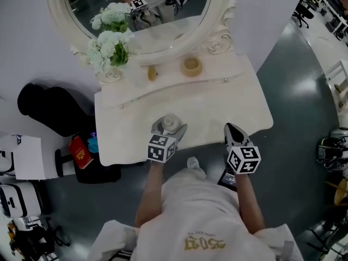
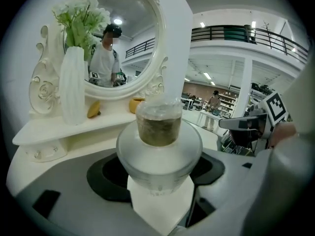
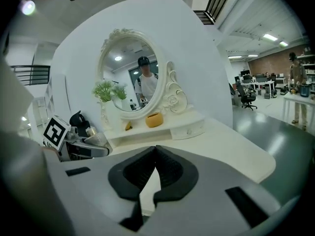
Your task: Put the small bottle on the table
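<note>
The small bottle [image 1: 169, 123] is clear, with a brownish neck and a film-wrapped cap. My left gripper [image 1: 167, 130] is shut on it over the front part of the white dressing table [image 1: 217, 105]. In the left gripper view the bottle [image 2: 158, 149] stands upright between the jaws of my left gripper [image 2: 158, 168]. Whether it touches the tabletop is hidden. My right gripper [image 1: 232, 131] hovers at the table's front edge to the right, shut and with nothing in it. In the right gripper view my right gripper [image 3: 155, 156] has its pads touching, and the bottle [image 3: 97, 139] shows far left.
At the back of the table stand an oval mirror [image 1: 141, 15], a white vase of flowers [image 1: 109, 50], a yellow bowl [image 1: 191, 66] and a small yellow object [image 1: 152, 73]. A black bag [image 1: 49, 110] and a red item [image 1: 80, 151] lie on the floor to the left.
</note>
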Motion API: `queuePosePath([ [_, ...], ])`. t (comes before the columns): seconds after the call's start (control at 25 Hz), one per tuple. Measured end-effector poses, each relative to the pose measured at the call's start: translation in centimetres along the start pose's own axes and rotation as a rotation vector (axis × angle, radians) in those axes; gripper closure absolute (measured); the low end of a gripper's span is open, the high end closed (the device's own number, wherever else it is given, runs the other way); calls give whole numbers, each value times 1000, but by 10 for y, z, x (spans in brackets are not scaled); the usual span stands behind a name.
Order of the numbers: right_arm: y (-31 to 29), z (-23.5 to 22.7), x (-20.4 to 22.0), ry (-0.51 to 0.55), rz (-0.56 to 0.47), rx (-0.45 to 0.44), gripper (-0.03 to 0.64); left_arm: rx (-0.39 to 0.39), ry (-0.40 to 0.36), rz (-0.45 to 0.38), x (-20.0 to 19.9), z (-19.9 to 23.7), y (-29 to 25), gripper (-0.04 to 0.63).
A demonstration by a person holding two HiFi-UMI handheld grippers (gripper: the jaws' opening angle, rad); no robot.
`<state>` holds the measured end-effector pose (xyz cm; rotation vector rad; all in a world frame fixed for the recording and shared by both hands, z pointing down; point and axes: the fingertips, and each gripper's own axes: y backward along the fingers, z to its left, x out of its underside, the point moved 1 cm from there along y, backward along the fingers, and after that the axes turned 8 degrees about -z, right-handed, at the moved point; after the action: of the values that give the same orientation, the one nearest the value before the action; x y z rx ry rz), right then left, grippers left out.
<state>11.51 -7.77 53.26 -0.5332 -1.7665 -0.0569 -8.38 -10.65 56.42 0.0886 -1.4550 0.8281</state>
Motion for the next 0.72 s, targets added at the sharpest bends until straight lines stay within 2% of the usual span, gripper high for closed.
queuePosePath([
  [0.28, -21, -15, -14, -50, -21, 29, 604, 10, -4, 5, -8, 17, -21, 246],
  [0.72, -52, -16, -33, -68, -44, -7, 604, 9, 2, 0, -21, 32, -39, 246],
])
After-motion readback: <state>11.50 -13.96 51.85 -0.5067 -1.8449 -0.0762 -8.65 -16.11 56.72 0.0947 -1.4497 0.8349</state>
